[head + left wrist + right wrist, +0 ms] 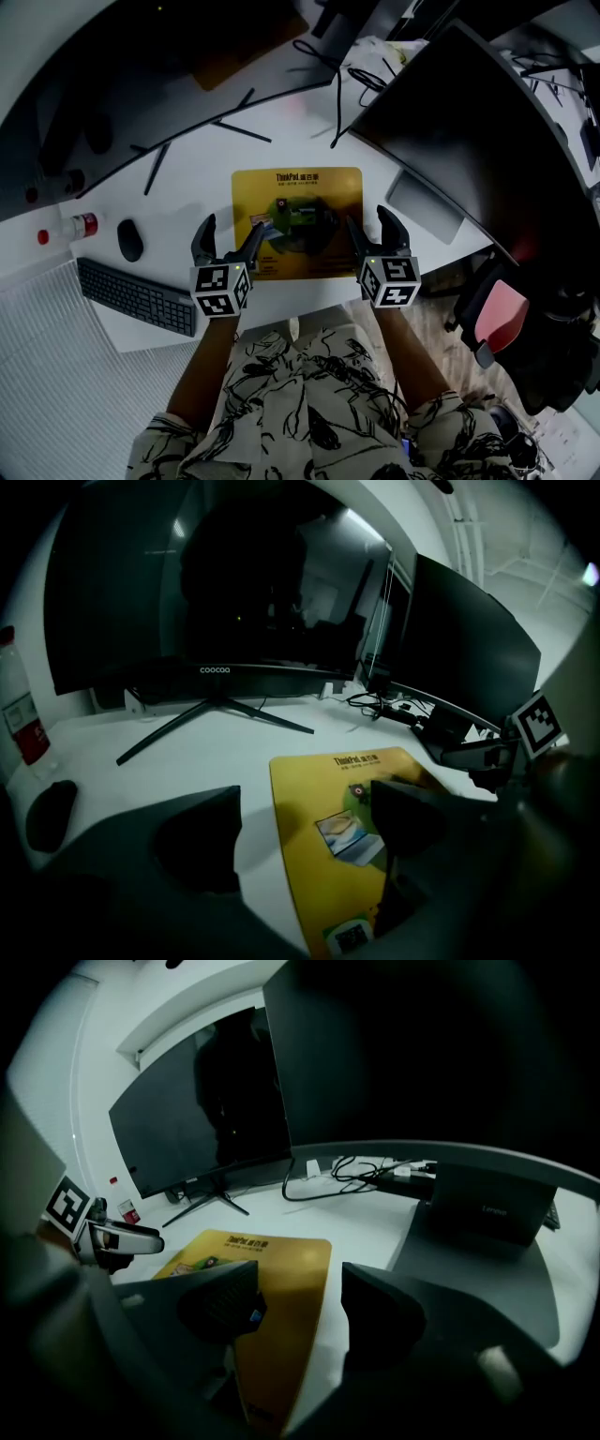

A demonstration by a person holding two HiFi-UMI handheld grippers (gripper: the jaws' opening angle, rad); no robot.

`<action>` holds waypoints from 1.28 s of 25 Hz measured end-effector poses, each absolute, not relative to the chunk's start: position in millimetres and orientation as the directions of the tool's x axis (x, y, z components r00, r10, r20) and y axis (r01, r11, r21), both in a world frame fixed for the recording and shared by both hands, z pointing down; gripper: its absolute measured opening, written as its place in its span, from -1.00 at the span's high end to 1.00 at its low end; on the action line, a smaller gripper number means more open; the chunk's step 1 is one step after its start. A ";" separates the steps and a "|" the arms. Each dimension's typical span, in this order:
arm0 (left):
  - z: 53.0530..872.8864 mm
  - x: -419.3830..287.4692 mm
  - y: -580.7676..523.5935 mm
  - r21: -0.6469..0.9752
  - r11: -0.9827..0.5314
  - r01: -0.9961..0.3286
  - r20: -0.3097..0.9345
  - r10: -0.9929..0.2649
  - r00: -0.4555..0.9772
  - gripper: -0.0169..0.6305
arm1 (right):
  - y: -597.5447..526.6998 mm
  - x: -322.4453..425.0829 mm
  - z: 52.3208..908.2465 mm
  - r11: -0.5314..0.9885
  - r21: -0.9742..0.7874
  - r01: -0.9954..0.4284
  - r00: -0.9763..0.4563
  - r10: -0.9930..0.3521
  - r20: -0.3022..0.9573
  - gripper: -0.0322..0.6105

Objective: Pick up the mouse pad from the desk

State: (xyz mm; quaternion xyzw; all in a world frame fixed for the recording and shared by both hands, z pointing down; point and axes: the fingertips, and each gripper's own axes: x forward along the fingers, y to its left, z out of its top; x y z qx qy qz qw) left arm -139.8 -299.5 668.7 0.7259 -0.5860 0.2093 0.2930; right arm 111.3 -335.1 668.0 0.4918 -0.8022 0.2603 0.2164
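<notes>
Fingers [197,841] of the left gripper [232,230] stand wide astride the left edge of the yellow pad [295,192]. The right gripper [368,220] is narrower but open over the right edge, and neither presses. The pad lies flat on the bench [281,122], so its thin edge may slip under the fingers, or the pad may skid or sag. It reads "ThinkPad"; the monitor [141,592] reads "coocaa".

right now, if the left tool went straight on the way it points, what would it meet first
Probably the left edge of the pad: the left tool tilts down, one jaw over the pad, the other over bare desk. Depth is unclear, so the desk may touch first.
</notes>
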 end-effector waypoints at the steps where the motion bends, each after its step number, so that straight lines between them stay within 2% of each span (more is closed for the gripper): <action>1: 673.4 -139.0 -299.0 0.181 -0.139 -0.973 0.656 -0.720 0.225 -0.38 | -334.6 110.6 673.2 0.379 -0.204 -0.903 -0.419 -0.664 0.620 0.00; 13: 705.4 -130.7 -295.4 0.196 -0.116 -0.974 0.720 -0.658 0.223 -0.28 | -324.8 107.3 711.1 0.372 -0.169 -0.913 -0.370 -0.576 0.729 -0.01; 20: 713.3 -132.5 -292.9 0.155 -0.085 -0.984 0.743 -0.646 0.173 -0.11 | -324.3 105.7 712.8 0.393 -0.112 -0.913 -0.346 -0.596 0.725 0.04; 24: 715.6 -136.3 -293.1 0.099 -0.067 -0.993 0.763 -0.636 0.118 0.05 | -322.8 106.0 712.8 0.393 -0.091 -0.915 -0.334 -0.613 0.716 0.05; 32: 715.3 -130.1 -292.3 0.086 -0.045 -0.995 0.764 -0.638 0.095 0.22 | -320.6 101.9 711.9 0.390 -0.092 -0.916 -0.334 -0.617 0.713 0.19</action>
